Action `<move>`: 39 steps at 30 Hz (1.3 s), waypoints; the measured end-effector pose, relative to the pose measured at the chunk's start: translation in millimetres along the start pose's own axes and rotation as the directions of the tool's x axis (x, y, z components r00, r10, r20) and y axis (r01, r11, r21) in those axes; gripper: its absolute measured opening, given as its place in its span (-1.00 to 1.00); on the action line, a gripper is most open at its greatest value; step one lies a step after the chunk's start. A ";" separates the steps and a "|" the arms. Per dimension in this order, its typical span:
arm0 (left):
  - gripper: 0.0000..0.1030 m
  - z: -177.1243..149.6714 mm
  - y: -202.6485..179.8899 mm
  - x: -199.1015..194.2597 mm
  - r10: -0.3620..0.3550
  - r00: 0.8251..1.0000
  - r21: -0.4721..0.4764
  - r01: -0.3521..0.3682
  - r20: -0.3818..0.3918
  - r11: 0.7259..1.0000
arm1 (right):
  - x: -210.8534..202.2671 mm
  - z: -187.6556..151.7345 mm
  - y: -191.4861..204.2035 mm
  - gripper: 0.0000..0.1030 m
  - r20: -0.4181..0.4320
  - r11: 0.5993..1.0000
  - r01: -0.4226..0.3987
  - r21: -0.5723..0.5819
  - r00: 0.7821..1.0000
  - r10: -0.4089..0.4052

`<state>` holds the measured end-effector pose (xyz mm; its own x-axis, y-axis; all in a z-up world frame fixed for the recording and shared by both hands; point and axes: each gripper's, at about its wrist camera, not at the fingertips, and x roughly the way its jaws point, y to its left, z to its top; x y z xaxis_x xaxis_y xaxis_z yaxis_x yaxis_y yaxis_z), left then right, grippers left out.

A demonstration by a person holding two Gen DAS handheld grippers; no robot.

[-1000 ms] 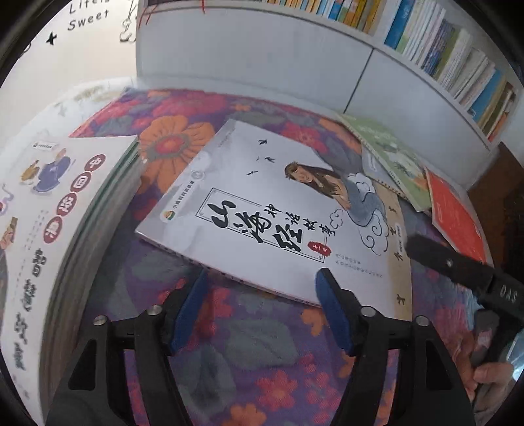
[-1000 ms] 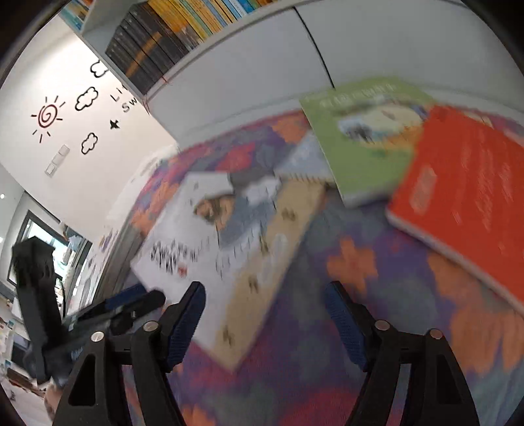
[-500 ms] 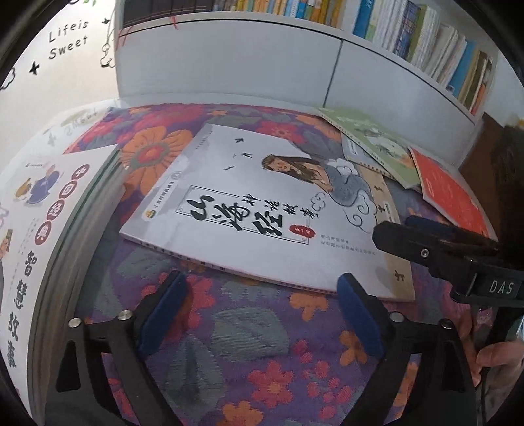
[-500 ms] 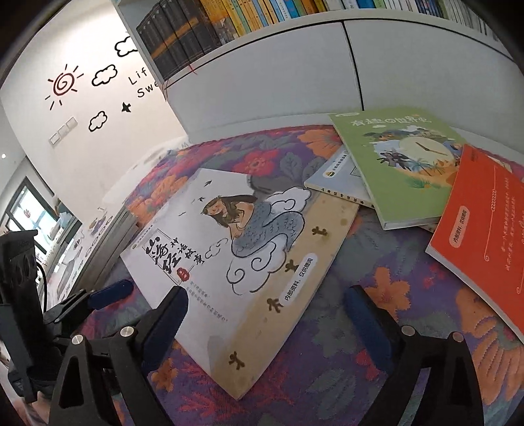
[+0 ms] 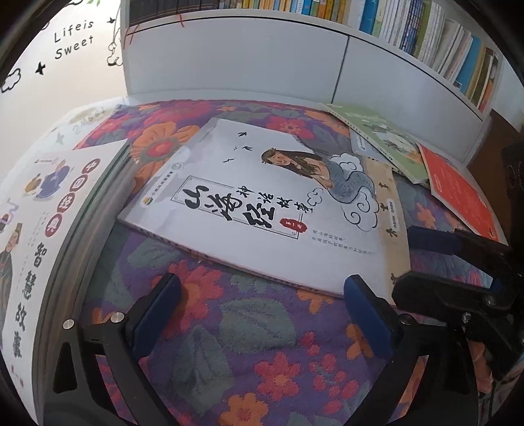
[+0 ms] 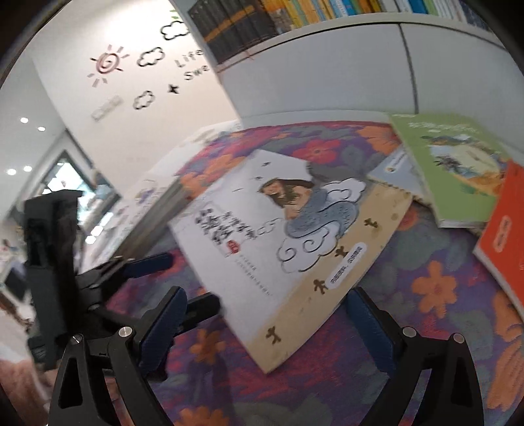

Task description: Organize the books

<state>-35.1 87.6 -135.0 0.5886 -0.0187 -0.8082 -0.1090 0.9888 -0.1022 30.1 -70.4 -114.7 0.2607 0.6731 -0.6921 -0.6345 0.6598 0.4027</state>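
Note:
A white book with a long-haired figure on its cover [image 5: 262, 203] lies flat on the flowered cloth [image 5: 262, 344]. My left gripper [image 5: 262, 291] hovers at its near long edge, jaws opening, the pads clear of the book. My right gripper [image 6: 267, 301] stands open with the book's [image 6: 278, 236] tan corner between its fingers, untouched. In each view the other gripper shows: the right gripper [image 5: 409, 262] at the book's right end, the left gripper [image 6: 186, 281] on the left side.
A tall stack of books [image 5: 49, 229] stands on the left. A green book [image 5: 389, 141] over a thin grey one [image 5: 363, 147] and a red book [image 5: 458, 190] lie on the right. Behind stands a white cabinet [image 5: 229, 59] below a shelf of books [image 5: 409, 26].
Both grippers' jaws have spread much wider. The right gripper has rolled and drawn closer to the white book's corner, near the left gripper.

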 end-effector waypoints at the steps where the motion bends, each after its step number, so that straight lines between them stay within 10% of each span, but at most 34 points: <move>1: 0.96 -0.9 0.0 -0.5 0.007 1.000 -0.005 -0.007 -0.002 1.000 | 0.0 -0.9 1.4 0.91 0.000 1.000 -0.002 -0.006 1.000 0.002; 17: 0.99 -3.2 1.8 -1.9 0.009 1.000 -0.019 -0.009 0.010 1.000 | 1.3 -1.7 -2.2 0.91 -0.003 1.000 0.018 0.021 1.000 -0.018; 26: 0.99 -3.3 2.1 -2.2 0.008 1.000 -0.022 -0.007 0.011 1.000 | -8.4 -1.1 -32.8 0.91 0.052 0.967 -0.181 0.178 0.983 0.174; 39: 0.99 -3.5 2.3 -2.2 0.008 1.000 -0.023 -0.007 0.012 1.000 | -4.3 -1.3 -17.5 0.92 0.027 0.990 -0.094 0.108 0.995 0.091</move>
<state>-39.4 89.4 -135.5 0.5969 -0.0095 -0.8022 -0.1313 0.9853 -0.1094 39.1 -85.2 -119.6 0.2214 0.7393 -0.6360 -0.5737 0.6261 0.5281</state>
